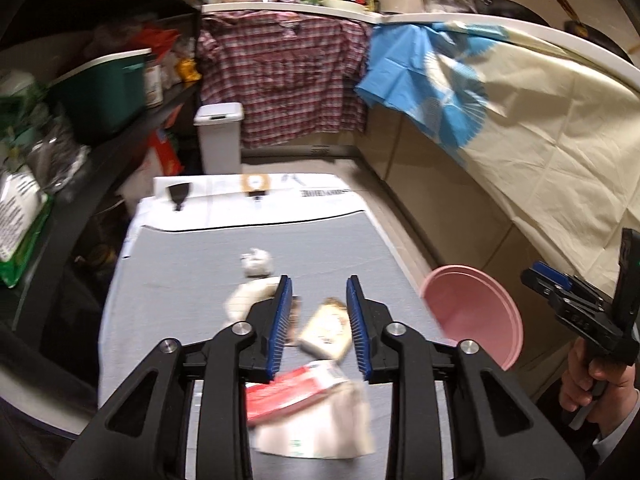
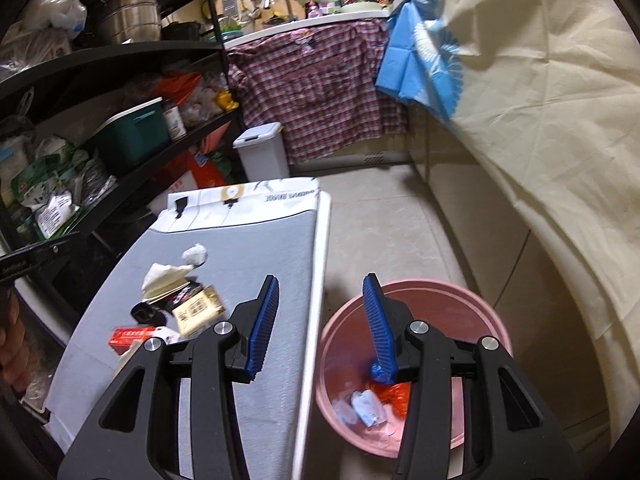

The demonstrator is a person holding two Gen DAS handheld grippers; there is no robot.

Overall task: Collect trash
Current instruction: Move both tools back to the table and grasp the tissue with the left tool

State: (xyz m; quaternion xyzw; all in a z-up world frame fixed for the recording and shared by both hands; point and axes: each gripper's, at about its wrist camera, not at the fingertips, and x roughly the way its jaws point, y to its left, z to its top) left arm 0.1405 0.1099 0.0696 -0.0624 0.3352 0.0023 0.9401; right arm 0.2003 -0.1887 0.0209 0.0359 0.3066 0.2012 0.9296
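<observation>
- Trash pile [image 1: 320, 336] on grey table [image 1: 180, 280]: tan carton, red box [image 1: 292, 392], crumpled tissue.
- Left gripper [image 1: 319, 320] hangs right above pile, jaws part open, nothing between pads.
- Carton [image 1: 326, 332] lies just beyond tips, long axis running away.
- Right gripper [image 2: 320, 320] empty, jaws apart, over pink bucket [image 2: 492, 320].
- Left hand nearer; likely next pick.

Trash lies scattered on the grey bench [image 2: 256, 248] — a crumpled white tissue [image 2: 195, 255], a cream napkin [image 2: 164, 276], a tan carton [image 2: 198, 312] and a flat red box [image 2: 134, 338]. Beside the bench on the floor stands a pink bucket [image 2: 448, 292], upright — wrappers [image 2: 370, 406] lie in its bottom.
</observation>
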